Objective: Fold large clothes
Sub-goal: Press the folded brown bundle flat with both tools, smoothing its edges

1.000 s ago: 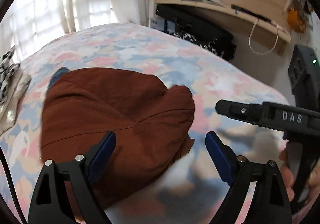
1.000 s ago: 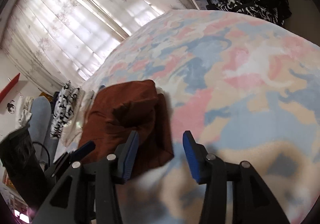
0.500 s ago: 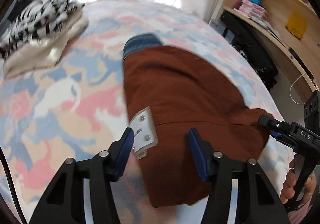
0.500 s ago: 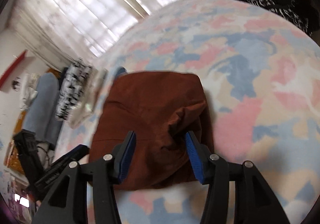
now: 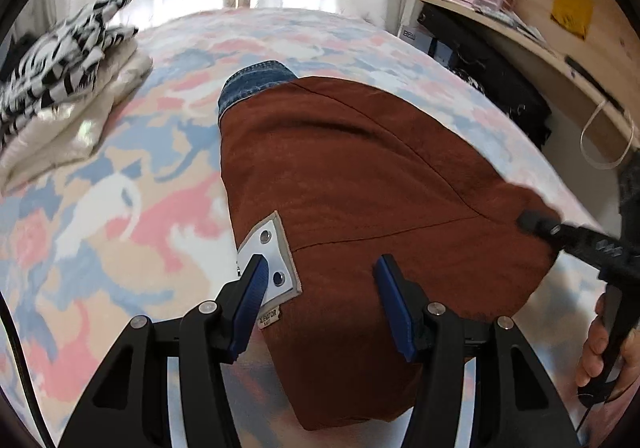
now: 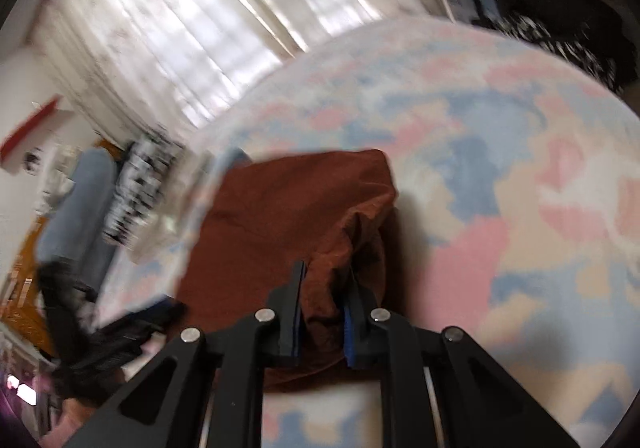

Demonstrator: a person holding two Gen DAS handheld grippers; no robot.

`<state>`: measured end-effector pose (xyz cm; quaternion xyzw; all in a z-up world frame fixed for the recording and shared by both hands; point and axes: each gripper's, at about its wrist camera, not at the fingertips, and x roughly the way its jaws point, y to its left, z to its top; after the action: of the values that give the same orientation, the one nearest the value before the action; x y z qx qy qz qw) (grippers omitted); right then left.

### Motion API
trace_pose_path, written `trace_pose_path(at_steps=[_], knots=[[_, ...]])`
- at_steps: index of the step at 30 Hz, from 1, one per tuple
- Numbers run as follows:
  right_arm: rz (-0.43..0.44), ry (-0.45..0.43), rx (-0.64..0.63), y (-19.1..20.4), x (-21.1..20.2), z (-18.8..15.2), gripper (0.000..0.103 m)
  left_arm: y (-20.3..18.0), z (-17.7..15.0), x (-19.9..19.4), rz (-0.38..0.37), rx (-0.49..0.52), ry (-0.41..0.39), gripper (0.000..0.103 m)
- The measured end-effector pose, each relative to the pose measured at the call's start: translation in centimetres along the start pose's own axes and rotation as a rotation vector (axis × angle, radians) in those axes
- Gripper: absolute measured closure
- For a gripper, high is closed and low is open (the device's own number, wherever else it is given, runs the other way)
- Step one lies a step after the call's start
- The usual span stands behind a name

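A folded rust-brown garment [image 5: 360,184] is lying on a pastel patterned bed [image 5: 120,208]. The left tool [image 5: 320,300] is hovering open over its near edge, partly hiding a white label. The right tool [image 6: 322,312] is closing on a bunched corner; that view is blurring.

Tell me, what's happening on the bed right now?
Right gripper closing on brown garment. Left gripper open over its near edge, nothing pinched. Nothing in the way.

One rust-brown garment [image 5: 360,176], two grippers: left [image 5: 320,288], right [image 6: 324,312]; one clothes pile [image 5: 60,88].
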<state>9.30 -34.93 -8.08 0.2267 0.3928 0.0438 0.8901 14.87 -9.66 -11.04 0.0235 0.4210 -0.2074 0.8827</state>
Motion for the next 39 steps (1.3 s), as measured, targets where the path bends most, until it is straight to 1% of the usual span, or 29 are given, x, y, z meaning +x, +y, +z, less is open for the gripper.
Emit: trace_pose_path(at_steps=[1,3,5,9,10,12,13,14,16,19,21,22,24,25,27,28,30,32,33,34,35,37,39], knots=[[-0.025,0.032,0.007,-0.7,1.1,-0.8,0.089,-0.3,-0.4,0.1,0.01,0.016,-0.011,0.047],[-0.045,0.078,0.032,-1.9,2.7,-2.0,0.089,-0.7,-1.1,0.5,0.03,0.042,-0.027,0.046],[-0.048,0.08,0.049,-2.6,3.3,-2.9,0.088,-0.8,-1.5,0.7,0.044,0.043,-0.049,0.045],[-0.08,0.094,0.033,-2.2,3.5,-2.7,0.087,-0.4,-1.4,0.5,0.034,0.012,-0.054,0.045],[-0.075,0.098,0.034,-2.2,3.5,-2.6,0.083,-0.3,-1.4,0.4,0.027,-0.003,-0.052,0.045],[-0.069,0.106,0.056,-2.5,3.0,-2.3,0.069,0.1,-1.1,0.2,0.014,-0.025,-0.039,0.043],[-0.084,0.12,0.074,-2.7,2.7,-1.9,0.058,0.3,-0.7,-0.1,0.0,-0.026,-0.027,0.043],[-0.084,0.128,0.086,-2.8,2.4,-1.5,0.055,0.3,-0.5,-0.3,-0.005,-0.023,-0.022,0.042],[-0.043,0.12,0.115,-3.3,1.3,-0.2,0.055,0.4,0.7,-0.8,0.004,-0.003,-0.025,0.042],[-0.025,0.066,0.118,-3.3,0.2,2.1,0.055,0.7,2.8,-0.9,0.031,0.007,-0.054,0.042],[-0.023,0.037,0.106,-2.5,0.5,3.9,0.055,1.1,4.2,-0.1,0.042,-0.019,-0.043,0.033],[-0.02,0.028,0.104,-2.1,0.8,4.6,0.055,1.2,4.9,0.5,0.044,-0.032,-0.038,0.027],[0.007,0.014,0.091,-0.9,1.9,5.8,0.055,1.4,6.3,2.1,0.076,-0.054,-0.034,0.027],[0.023,0.016,0.085,-0.1,3.0,6.5,0.055,1.4,6.8,2.8,0.077,-0.061,-0.028,0.027],[0.047,0.039,0.086,0.7,4.8,7.1,0.055,1.6,7.6,4.2,0.073,-0.077,-0.018,0.027],[0.062,0.06,0.087,1.1,6.2,7.3,0.056,1.8,8.0,4.9,0.084,-0.086,-0.011,0.027],[0.04,0.086,0.07,1.7,8.4,7.5,0.056,2.4,8.5,6.2,0.115,-0.1,-0.005,0.027],[-0.055,0.094,0.01,1.8,10.4,7.3,0.056,3.3,8.6,7.4,0.152,-0.127,-0.001,0.027],[-0.092,0.09,-0.02,1.6,11.4,7.2,0.056,3.8,8.5,8.1,0.169,-0.152,0.012,0.027],[-0.107,0.08,-0.034,1.3,12.0,7.1,0.056,4.2,8.4,8.6,0.166,-0.177,0.017,0.027],[-0.112,0.066,-0.041,0.9,12.3,7.0,0.056,4.3,8.1,9.1,0.164,-0.19,0.008,0.024],[-0.101,0.04,-0.032,-0.3,12.5,6.8,0.056,4.1,7.7,9.9,0.188,-0.176,-0.003,0.021],[-0.085,0.027,-0.016,-1.3,12.6,6.5,0.056,4.3,7.6,10.2,0.173,-0.19,-0.001,0.02]])
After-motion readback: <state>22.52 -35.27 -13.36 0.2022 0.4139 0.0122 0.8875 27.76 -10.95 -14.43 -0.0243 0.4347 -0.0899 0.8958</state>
